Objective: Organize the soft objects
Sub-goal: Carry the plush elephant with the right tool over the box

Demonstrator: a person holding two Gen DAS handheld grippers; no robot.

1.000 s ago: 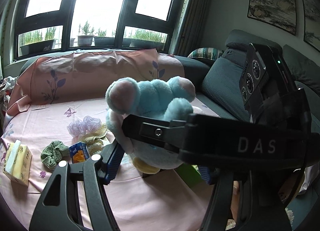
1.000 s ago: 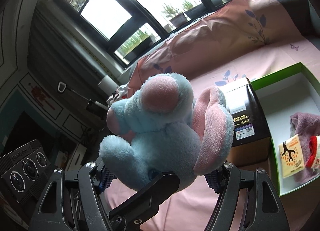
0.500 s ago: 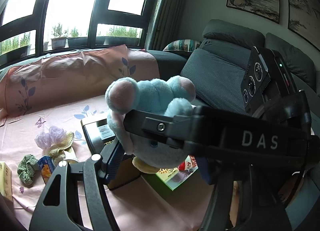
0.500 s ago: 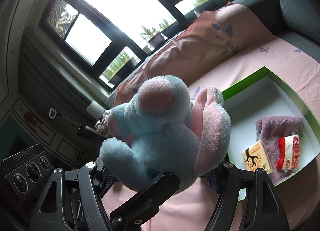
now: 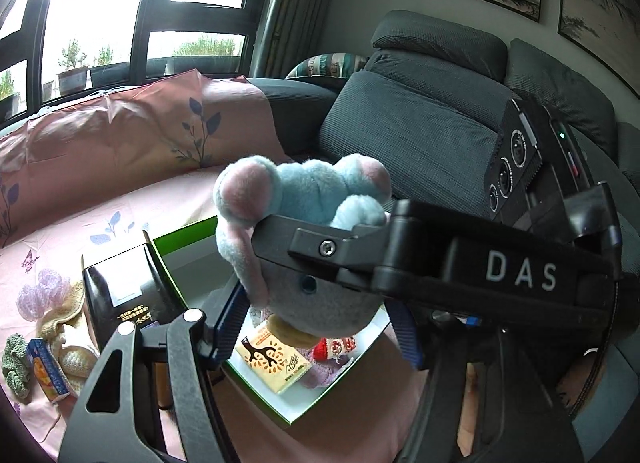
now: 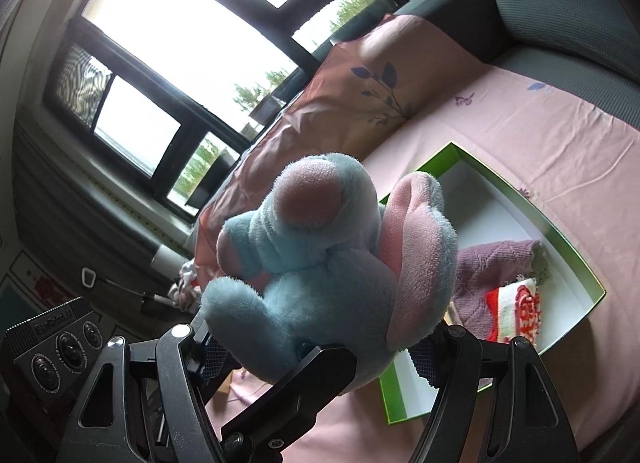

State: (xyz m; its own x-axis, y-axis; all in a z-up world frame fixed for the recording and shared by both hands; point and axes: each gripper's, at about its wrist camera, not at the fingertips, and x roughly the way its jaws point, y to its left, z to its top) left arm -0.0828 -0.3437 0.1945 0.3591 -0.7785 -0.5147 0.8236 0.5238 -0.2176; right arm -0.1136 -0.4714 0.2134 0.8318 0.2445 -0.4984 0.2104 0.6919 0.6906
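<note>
A light blue plush toy (image 5: 304, 199) with pink ears is held in the air by both grippers at once. My left gripper (image 5: 316, 323) is shut on its lower body. My right gripper (image 6: 320, 347) is shut on the plush toy (image 6: 332, 263) from the other side, and its black body crosses the left wrist view. The toy hangs above an open box with green walls (image 5: 180, 233), also in the right wrist view (image 6: 576, 259). In the box lie a purple knit cloth (image 6: 496, 263), a red and white knit piece (image 6: 520, 311) and a yellow packet (image 5: 276, 363).
A black box (image 5: 120, 295) stands left of the green box on the pink sheet (image 5: 100, 207). Crocheted pieces (image 5: 44, 295), a green knit piece (image 5: 14, 359) and a small blue carton (image 5: 46, 367) lie further left. A dark grey sofa back (image 5: 420, 123) rises behind.
Both grippers have carried the plush toy to the right, from over the loose crocheted pieces to above the open green box. Both stay shut on it.
</note>
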